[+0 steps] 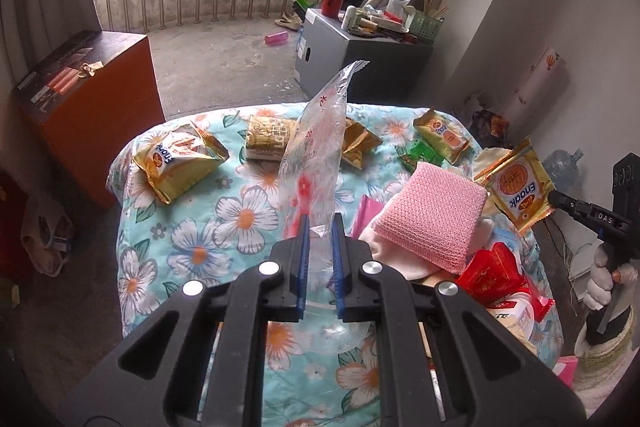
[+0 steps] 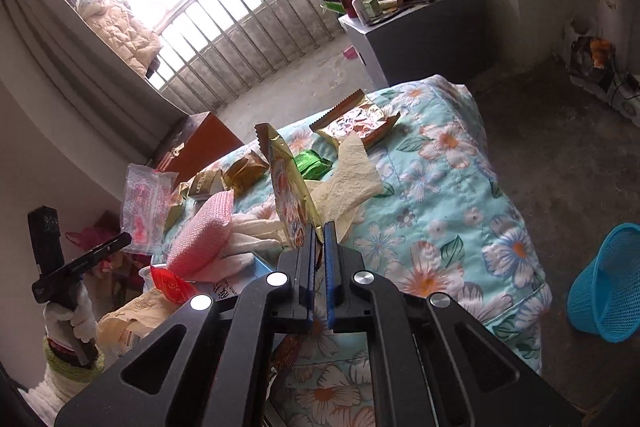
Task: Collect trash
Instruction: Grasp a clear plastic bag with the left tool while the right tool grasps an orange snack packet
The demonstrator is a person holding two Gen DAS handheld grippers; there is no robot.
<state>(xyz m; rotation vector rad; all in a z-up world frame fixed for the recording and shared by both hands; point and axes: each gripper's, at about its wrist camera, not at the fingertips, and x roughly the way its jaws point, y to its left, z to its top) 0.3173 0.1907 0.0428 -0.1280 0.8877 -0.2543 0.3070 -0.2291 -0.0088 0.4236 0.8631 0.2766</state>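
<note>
The flowered bed fills mid-frame; the blue basket sits at the right edge, nearer the right claw, which pinches a gold wrapper upright. The left claw pinches a clear bag, long axis pointing up-frame.

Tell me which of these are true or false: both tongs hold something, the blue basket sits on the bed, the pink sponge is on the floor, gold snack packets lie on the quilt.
1. Both tongs hold something. True: the left tongs grip a clear plastic bag, the right tongs a gold wrapper.
2. The blue basket sits on the bed. False: it stands on the floor.
3. The pink sponge is on the floor. False: it lies on the bed.
4. Gold snack packets lie on the quilt. True.
</note>
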